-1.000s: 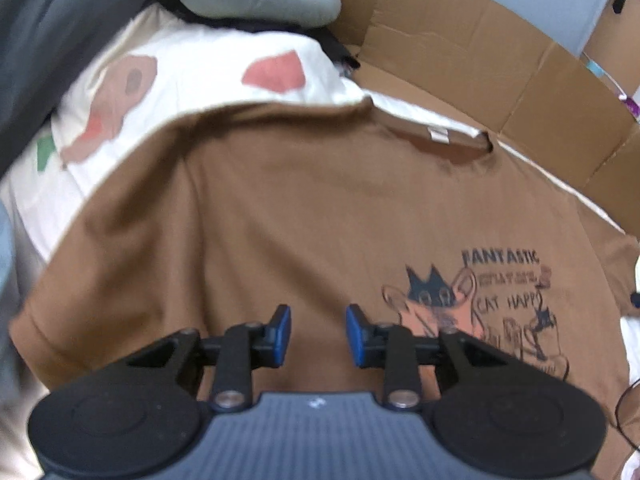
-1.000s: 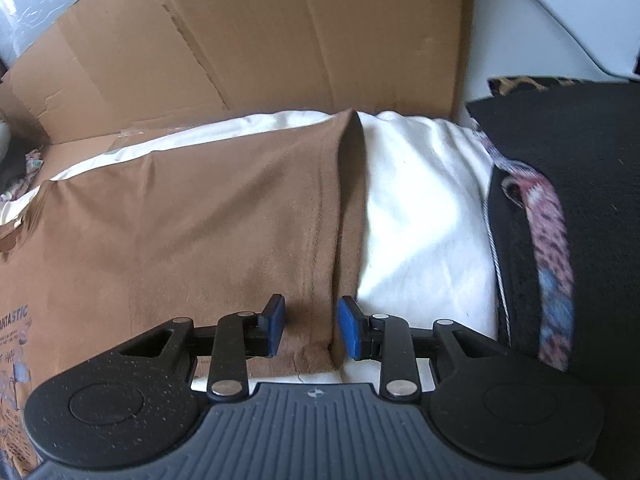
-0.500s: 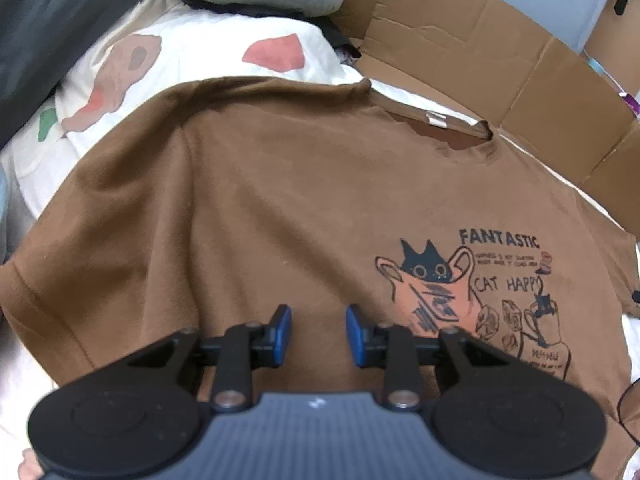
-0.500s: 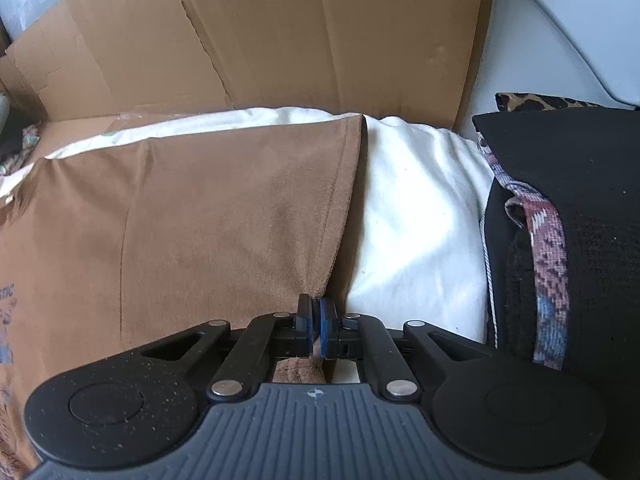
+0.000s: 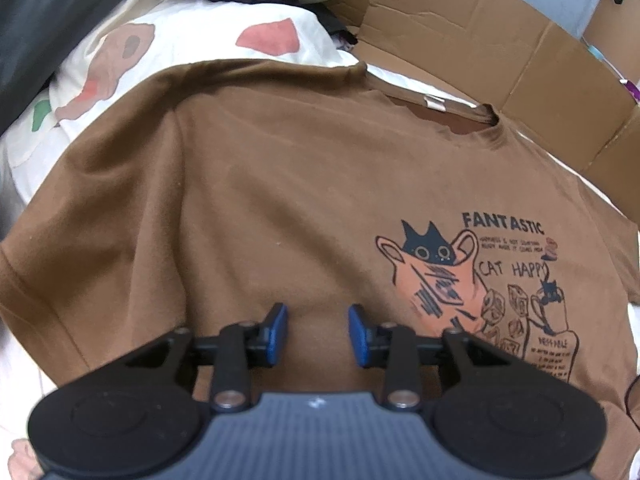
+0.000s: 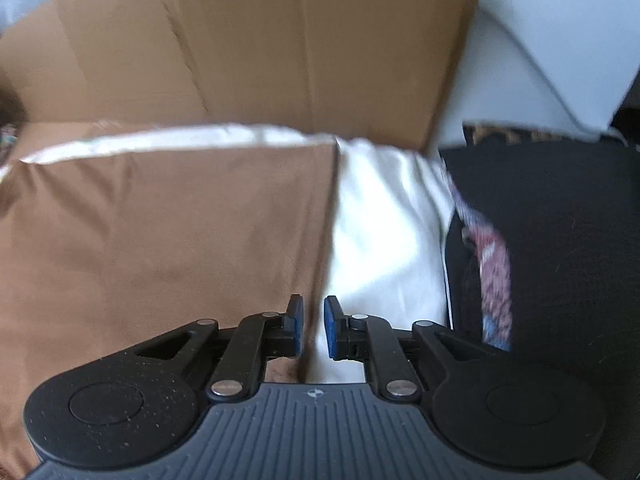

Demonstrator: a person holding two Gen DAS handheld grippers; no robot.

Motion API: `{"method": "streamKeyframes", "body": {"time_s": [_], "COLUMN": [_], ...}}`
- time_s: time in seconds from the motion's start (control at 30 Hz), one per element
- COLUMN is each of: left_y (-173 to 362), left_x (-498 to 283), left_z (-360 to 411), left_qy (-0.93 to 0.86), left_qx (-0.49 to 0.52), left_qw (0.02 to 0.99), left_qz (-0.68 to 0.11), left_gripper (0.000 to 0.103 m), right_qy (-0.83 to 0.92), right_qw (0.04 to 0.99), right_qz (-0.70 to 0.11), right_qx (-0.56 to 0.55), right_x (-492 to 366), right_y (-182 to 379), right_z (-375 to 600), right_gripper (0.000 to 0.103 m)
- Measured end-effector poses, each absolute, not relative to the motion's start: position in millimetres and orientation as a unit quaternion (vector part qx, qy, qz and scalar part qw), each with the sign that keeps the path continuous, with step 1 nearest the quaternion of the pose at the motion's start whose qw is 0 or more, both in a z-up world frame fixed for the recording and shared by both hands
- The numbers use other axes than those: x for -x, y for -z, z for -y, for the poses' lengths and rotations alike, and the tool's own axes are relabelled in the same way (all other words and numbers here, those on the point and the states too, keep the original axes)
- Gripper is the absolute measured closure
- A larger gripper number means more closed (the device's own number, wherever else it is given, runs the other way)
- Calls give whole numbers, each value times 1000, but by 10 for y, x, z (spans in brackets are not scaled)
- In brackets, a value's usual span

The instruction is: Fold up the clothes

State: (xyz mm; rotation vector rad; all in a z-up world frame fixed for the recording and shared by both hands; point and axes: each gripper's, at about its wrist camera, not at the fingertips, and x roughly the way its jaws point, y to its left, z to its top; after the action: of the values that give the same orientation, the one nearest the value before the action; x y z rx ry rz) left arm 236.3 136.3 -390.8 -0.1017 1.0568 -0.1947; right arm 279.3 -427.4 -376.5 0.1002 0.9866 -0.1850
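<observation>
I am looking down my right gripper (image 6: 313,326) first, and its blue pads are sitting just a little apart, having just been opening again after a tight pinch. Nothing is squeezed between them now; the side edge of the brown T-shirt (image 6: 168,240) is lying right at the gap, a bit to the left pad's side, with the white sheet (image 6: 384,240) showing on the other side. That edge is running straight away from me, from the gripper up toward the cardboard wall (image 6: 260,40), so the long line of the shirt's side is pointing the same way the gripper is pointing. My left gripper (image 5: 318,334) is hanging over the front of the T-shirt (image 5: 280,200) with its pads partly open and holding nothing, and the cloth is lying flat under it. The cat picture (image 5: 472,292) is off to its right and the neck hole (image 5: 460,114) is farther away, near the cardboard. A patterned pillow (image 5: 160,52) is peeking out past the far sleeve. I am thinking the right gripper is the nearer one to a shirt edge, so it should grab that side edge and carry it across toward the left
</observation>
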Motion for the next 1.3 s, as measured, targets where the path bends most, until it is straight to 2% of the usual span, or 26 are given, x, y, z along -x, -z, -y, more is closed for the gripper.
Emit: {"method": "streamKeyframes", "body": {"time_s": [0.2,0.4,0.63,0.87,1.07,1.3], "left_y": [3916,3826,3597,3208,2924,2902], "left_x": [-2335,-2282,-2136,-2045,-2074,-2250], "left_z": [-1297,-1356,-1606,-2053,-2509,-2865], "left_qy": [94,84,53,17,0,2], "left_qx": [42,48,50,36,25,39], "left_qw": [859,864,874,891,902,907], "left_qz": [-502,-494,-480,-452,-431,-419], "left_gripper": [67,67,66,63,63,63], "right_qy": [18,12,47,43,1,-37], "right_qw": [890,868,856,861,867,875], "right_qz": [-452,-497,-515,-506,-498,-478], "right_qx": [-51,-25,0,-16,22,63], "right_x": [-2741,-2743,-2691,-2709,-2796,-2837], "right_y": [3715,4022,3971,3620,3221,2717], "right_z": [4061,3973,4044,3996,3609,3098], "right_gripper": [88,86,86,85,84,81]}}
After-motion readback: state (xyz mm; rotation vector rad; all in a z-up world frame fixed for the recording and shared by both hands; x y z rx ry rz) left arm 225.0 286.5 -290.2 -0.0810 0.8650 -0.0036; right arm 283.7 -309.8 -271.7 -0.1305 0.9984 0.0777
